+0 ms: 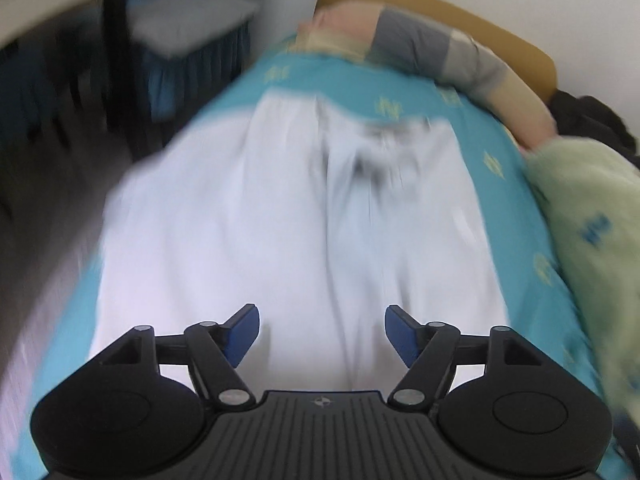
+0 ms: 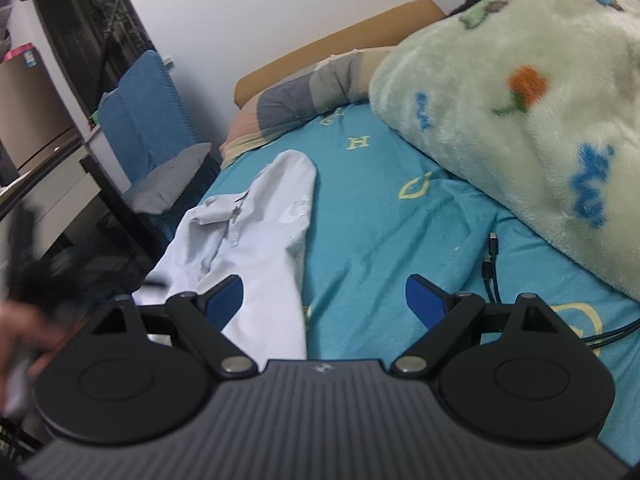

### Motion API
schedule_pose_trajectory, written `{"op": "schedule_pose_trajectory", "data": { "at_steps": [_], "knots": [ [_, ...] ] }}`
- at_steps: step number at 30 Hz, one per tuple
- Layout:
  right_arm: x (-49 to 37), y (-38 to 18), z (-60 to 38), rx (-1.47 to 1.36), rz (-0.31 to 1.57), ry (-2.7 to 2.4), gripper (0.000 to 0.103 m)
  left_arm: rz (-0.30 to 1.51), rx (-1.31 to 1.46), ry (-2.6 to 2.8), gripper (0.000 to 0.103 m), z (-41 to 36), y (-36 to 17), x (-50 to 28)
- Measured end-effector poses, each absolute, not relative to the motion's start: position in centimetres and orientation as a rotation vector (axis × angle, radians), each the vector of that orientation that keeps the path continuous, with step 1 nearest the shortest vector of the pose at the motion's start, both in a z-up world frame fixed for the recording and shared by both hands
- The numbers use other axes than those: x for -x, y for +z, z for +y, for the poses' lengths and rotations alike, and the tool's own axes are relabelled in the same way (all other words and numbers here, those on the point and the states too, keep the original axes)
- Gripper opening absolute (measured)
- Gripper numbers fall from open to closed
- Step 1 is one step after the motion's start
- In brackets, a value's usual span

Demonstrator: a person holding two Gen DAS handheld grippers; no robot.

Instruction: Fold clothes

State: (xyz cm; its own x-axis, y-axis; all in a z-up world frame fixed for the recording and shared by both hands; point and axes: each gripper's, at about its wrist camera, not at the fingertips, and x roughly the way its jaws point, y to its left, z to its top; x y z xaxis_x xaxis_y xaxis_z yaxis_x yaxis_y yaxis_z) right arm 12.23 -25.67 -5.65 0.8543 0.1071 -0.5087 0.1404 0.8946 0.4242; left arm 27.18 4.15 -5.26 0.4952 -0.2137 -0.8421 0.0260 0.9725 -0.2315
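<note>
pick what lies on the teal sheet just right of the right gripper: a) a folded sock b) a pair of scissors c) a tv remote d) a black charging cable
d, a black charging cable with its plug ends showing lies on the teal sheet, just beyond the open right gripper, near the fleece blanket.

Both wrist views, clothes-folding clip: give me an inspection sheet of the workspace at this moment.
Surface: bed with a teal patterned sheet.
Job's things: pale blue shirt lying spread on the sheet, near the bed's edge, creased, not yet folded.
Clutter: green fleece blanket heaped on one side; striped pillow at the headboard.
Grippers: left gripper open over the shirt, empty; right gripper open, empty, one finger over the shirt, the other over bare sheet.
Cables: black charging cables lying on the sheet beside the blanket.
Surroundings: blue and grey cushions beside the bed; white wall; left view is motion-blurred.
</note>
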Motion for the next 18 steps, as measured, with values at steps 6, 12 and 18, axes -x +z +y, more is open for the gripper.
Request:
{"op": "schedule_pose_trajectory", "data": {
  "at_steps": [6, 12, 18],
  "knots": [
    [-10.4, -4.5, -25.0, -0.457, 0.536, -0.013, 0.090, 1.302, 0.386, -0.159, 0.075, 8.5, -7.3, -15.3],
    [-6.6, -3.9, -24.4, -0.494, 0.551, -0.020, 0.090, 1.409, 0.329, -0.211, 0.066, 7.8, -8.5, -10.4],
    [-4.0, -3.2, -23.1, -0.458, 0.541, 0.001, 0.090, 1.434, 0.214, -0.316, 0.018, 5.8, -7.7, -8.6]
  ]
}}
